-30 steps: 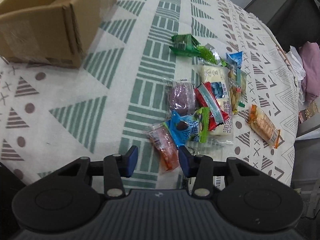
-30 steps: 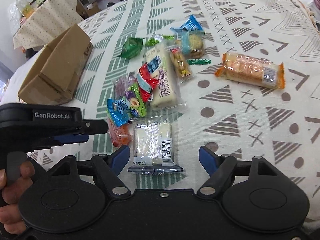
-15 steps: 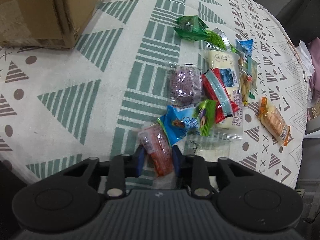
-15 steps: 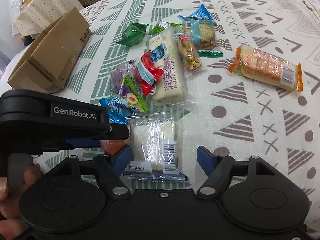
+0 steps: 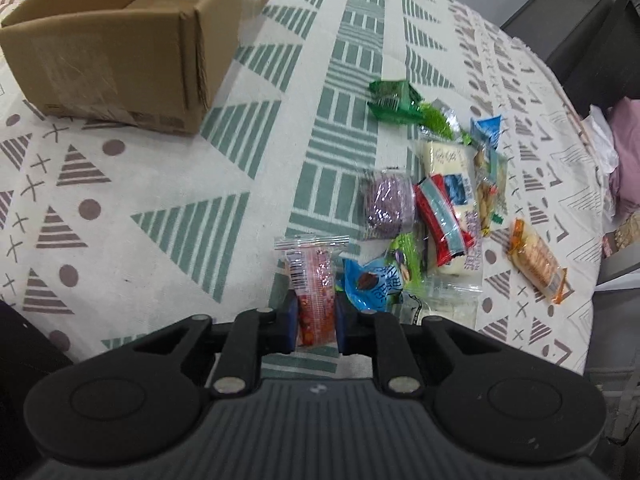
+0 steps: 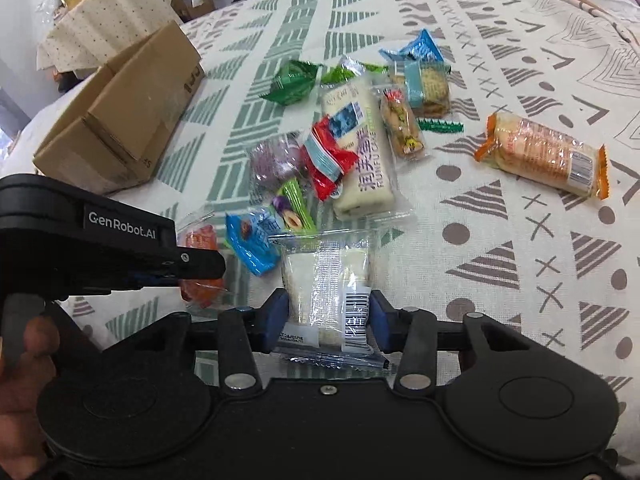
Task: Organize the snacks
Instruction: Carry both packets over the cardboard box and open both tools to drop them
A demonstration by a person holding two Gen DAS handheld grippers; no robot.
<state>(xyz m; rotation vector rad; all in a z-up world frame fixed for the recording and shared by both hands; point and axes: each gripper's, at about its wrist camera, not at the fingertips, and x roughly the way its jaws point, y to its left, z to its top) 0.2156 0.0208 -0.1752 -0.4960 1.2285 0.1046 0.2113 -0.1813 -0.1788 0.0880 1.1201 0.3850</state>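
Note:
My left gripper [image 5: 316, 326] is shut on a red-orange snack packet [image 5: 314, 284] and holds it tilted up off the cloth; the packet also shows in the right wrist view [image 6: 200, 264]. My right gripper [image 6: 328, 320] is shut on a clear-wrapped white cake packet [image 6: 326, 280] with a barcode. An open cardboard box [image 5: 120, 52] stands at the far left, also in the right wrist view [image 6: 120, 120]. A pile of snacks lies ahead: blue packet [image 5: 372, 284], purple cake [image 5: 386, 204], red packet [image 5: 440, 216], green packets [image 5: 396, 100].
An orange cracker pack [image 6: 544, 156] lies apart on the right. A long white cake [image 6: 360, 152] and peanut packet [image 6: 402, 128] lie mid-pile. The patterned tablecloth [image 5: 160, 220] ends at the right edge by dark furniture [image 5: 592, 48]. The left gripper body [image 6: 92, 240] sits beside my right one.
Both grippers have closed: the left on the red-orange packet, which is now lifted, the right on the white cake packet, which now stands up between its fingers.

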